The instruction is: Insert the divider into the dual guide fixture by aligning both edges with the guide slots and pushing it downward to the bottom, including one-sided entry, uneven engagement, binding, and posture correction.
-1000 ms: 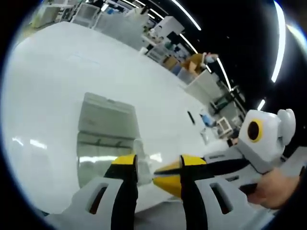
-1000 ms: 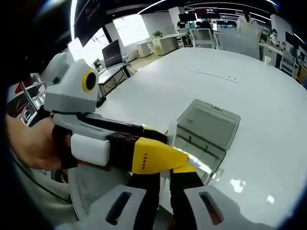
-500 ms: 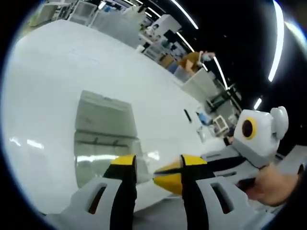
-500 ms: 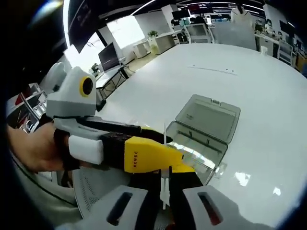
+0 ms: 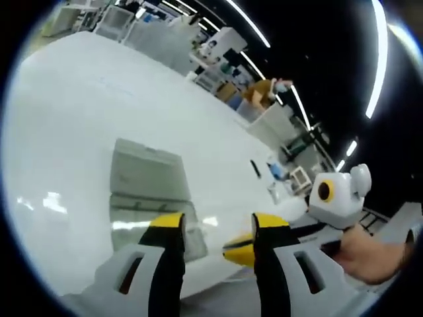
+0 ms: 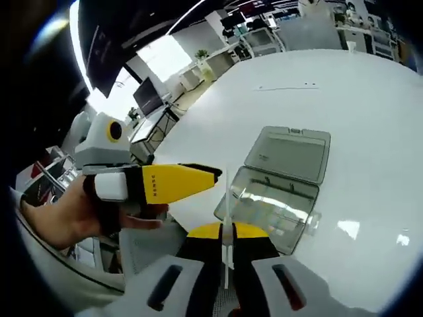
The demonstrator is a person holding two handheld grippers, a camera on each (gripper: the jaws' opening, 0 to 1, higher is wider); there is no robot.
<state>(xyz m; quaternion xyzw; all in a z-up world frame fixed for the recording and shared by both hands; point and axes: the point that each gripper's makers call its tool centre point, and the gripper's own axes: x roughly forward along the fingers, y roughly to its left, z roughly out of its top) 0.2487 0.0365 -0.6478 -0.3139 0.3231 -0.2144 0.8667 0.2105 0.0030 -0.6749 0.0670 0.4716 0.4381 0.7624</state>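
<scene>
Right tool [image 6: 225,232], low centre of the right gripper view: yellow-tipped black jaws pinched closed on the divider [image 6: 227,198], a thin, pale, translucent strip standing on edge and rising toward frame centre. Left tool enters that view from the left [image 6: 168,183], a tapered yellow wedge on a black-and-grey body, held in a hand [image 6: 63,218]; it sits beside the divider, apparently not touching, and whether it is parted or shut is unclear there. In the left gripper view the left tool [image 5: 215,231] has its jaws spread with nothing between them; the right tool's yellow tip [image 5: 239,249] shows just right of the gap. Beyond, the fixture [image 6: 274,191]: a clear, smoky-grey plastic case lying open on the white glossy surface [image 6: 370,132], flat lid hinged back toward upper right, shallow tray nearer with faint ribs and slots, hard to resolve. Same case in the left gripper view [image 5: 149,191], centre-left. Divider is held above and short of the tray, not yet entered. Judgement: bring it over the tray, keep the strip square to both slots, start both edges together, press evenly; if one edge catches, back off and level it rather than forcing. Thin plastic likely flexes; free tool could steady the case, which may slide on the slick top.
</scene>
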